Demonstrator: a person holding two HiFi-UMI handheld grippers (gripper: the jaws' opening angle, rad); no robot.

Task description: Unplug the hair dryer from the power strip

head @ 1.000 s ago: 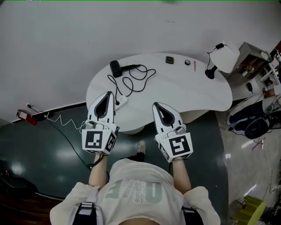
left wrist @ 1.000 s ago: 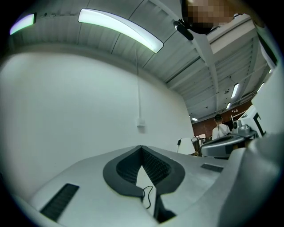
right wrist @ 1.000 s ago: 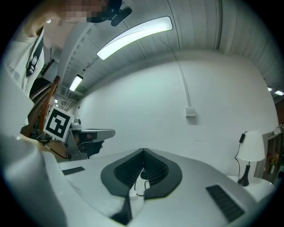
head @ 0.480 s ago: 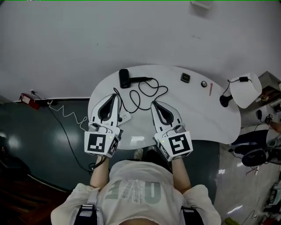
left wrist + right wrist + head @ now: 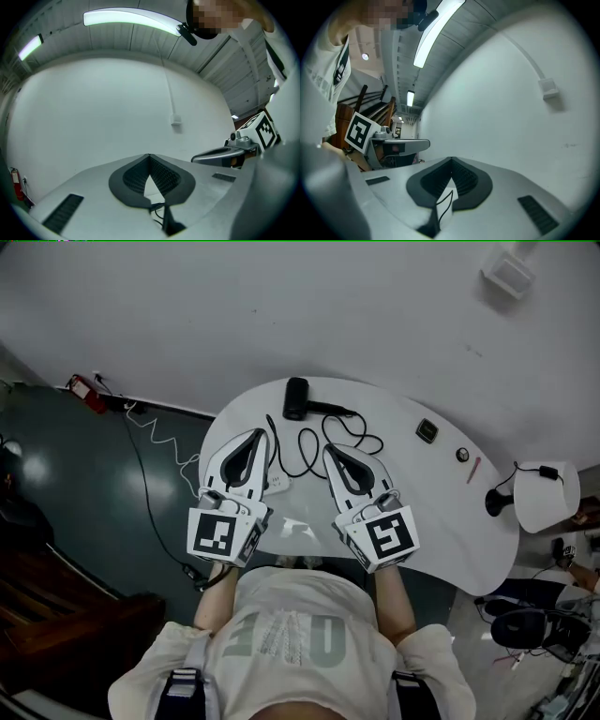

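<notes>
A black hair dryer (image 5: pixel 297 397) lies at the far side of the white table (image 5: pixel 441 512), handle to the right. Its black cord (image 5: pixel 309 442) loops toward a white power strip (image 5: pixel 279 482), which peeks out beside my left gripper (image 5: pixel 261 433). My right gripper (image 5: pixel 329 449) hovers over the cord's near loops. Both hang level above the table with jaws shut and nothing held. In the left gripper view the shut tips (image 5: pixel 149 156) face the wall, with cord (image 5: pixel 157 209) below. The right gripper view shows shut tips (image 5: pixel 451 161) and a strand of cord (image 5: pixel 443 206).
On the table's right part lie a small dark square device (image 5: pixel 427 430), a round knob (image 5: pixel 461 455) and a red pen (image 5: pixel 473 470). A white desk lamp (image 5: pixel 546 496) stands at the right end. A white coiled cable (image 5: pixel 159 442) and red extinguisher (image 5: pixel 84 390) are on the floor at left.
The person has come up to the table and turned. Both grippers, still shut, have moved from its near edge to over the cord and power strip.
</notes>
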